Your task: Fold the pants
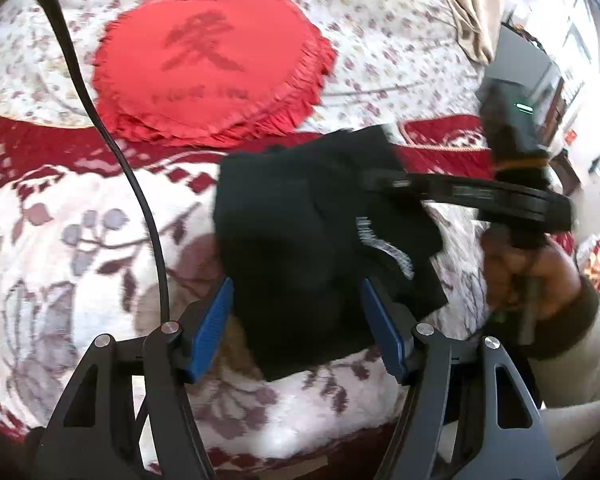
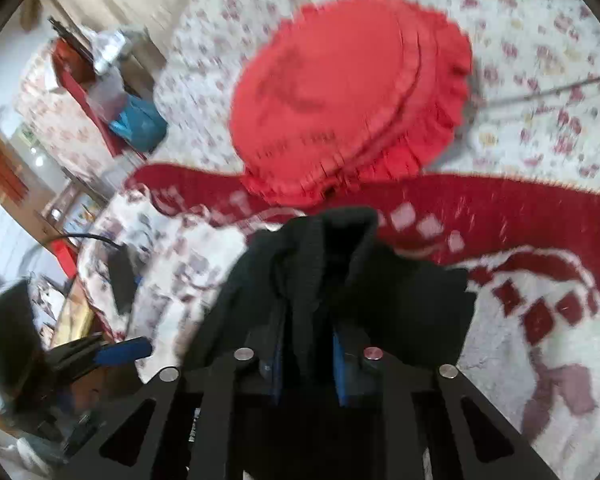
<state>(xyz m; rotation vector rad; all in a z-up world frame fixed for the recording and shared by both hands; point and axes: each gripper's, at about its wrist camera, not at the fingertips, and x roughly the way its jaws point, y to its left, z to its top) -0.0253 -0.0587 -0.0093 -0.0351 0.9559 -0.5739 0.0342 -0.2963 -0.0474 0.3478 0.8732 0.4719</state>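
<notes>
The black pants (image 1: 316, 232) are bunched into a folded bundle held above the floral blanket (image 1: 80, 240). My left gripper (image 1: 298, 320) is open, its blue pads (image 1: 212, 328) either side of the bundle's lower edge without pinching it. My right gripper (image 1: 380, 180) reaches in from the right and is shut on the pants' upper edge. In the right wrist view the pants (image 2: 340, 280) drape over the right gripper (image 2: 306, 360), with cloth clamped between the blue pads (image 2: 340, 368). The left gripper's blue pad (image 2: 124, 350) shows at lower left.
A round red frilled cushion (image 1: 208, 60) lies on the bed behind the pants, also in the right wrist view (image 2: 348, 100). A black cable (image 1: 112, 140) runs across the blanket on the left. Room furniture (image 2: 100, 100) stands beyond the bed edge.
</notes>
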